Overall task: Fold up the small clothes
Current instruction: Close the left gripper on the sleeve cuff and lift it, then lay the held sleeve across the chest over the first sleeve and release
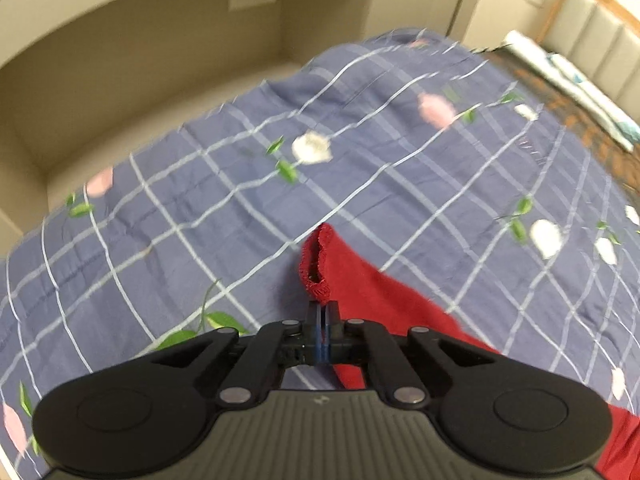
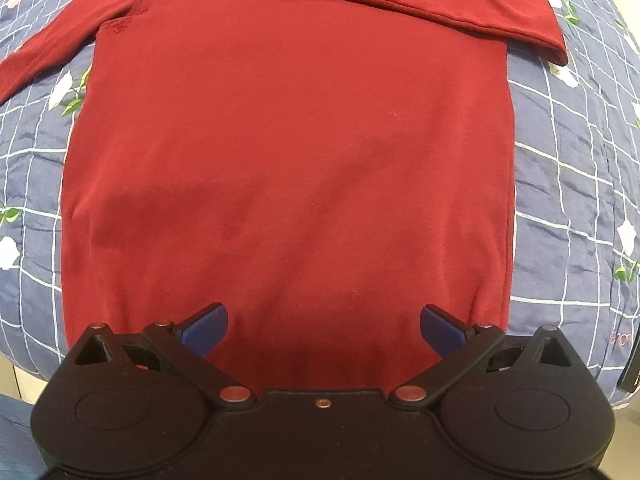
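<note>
The red sleeve cuff [image 1: 316, 264], frame centre, is pinched by the left tool [image 1: 323, 312]; the right tool [image 2: 324, 326] is spread. The thin hem could be lost through slippage.

- 1 red long-sleeved top [image 2: 288, 152] is lying on the bed, with 2 sleeves showing.
- 1 blue checked bedspread [image 2: 568, 184] is covering the bed.
- 2 grippers are showing: the left gripper [image 1: 323, 312] and the right gripper [image 2: 324, 328].
- 1 padded headboard [image 1: 592, 36] is standing at the bed's far right corner.
- 1 pale rolled bundle [image 1: 572, 84] is lying along it.
</note>
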A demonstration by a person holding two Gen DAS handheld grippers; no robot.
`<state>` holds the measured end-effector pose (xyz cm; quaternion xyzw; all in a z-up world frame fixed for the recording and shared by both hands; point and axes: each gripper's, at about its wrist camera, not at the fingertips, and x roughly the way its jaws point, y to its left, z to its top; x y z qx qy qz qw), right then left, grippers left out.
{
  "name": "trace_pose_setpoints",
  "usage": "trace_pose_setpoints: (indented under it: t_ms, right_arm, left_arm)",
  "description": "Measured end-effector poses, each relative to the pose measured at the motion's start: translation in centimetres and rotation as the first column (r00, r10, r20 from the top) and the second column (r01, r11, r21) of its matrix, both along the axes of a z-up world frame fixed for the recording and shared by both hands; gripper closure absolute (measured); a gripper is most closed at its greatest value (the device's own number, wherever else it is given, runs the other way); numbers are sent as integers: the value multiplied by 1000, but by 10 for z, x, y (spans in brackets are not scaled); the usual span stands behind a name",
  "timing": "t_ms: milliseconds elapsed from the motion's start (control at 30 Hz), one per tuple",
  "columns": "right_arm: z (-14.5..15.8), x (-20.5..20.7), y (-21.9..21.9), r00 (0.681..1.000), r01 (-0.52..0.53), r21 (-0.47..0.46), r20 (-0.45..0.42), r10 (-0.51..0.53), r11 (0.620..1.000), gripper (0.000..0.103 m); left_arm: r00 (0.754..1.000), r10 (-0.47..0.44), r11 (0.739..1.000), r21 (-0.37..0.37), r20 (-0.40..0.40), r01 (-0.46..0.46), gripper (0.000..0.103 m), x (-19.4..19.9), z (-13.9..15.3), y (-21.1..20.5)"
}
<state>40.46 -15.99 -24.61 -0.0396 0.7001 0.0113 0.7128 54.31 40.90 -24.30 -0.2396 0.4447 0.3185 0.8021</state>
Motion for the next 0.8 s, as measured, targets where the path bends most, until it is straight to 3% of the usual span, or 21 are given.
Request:
trace_pose_setpoints:
  t_ms: [267,433,567,800]
  right_arm:
    - [-1,-10,-16,999,32,36,21,-33,999,1]
    - [0,-16,-33,996,76,64,43,-79,995,1]
    - [1,-15,-50,992,101,92,66,-107,991,1]
    - [4,-12,-82,986,117,137,99,-131,984,1]
  left_arm:
    - [993,-93,992,90,78,86,103,-3,45,-37]
    - [972,-187,975,147,143,165,103,2,80,-78]
    - [938,-285,949,195,196,248,103,11,112,-126]
    - [852,-453,884,260,263,390,103,26,159,-232]
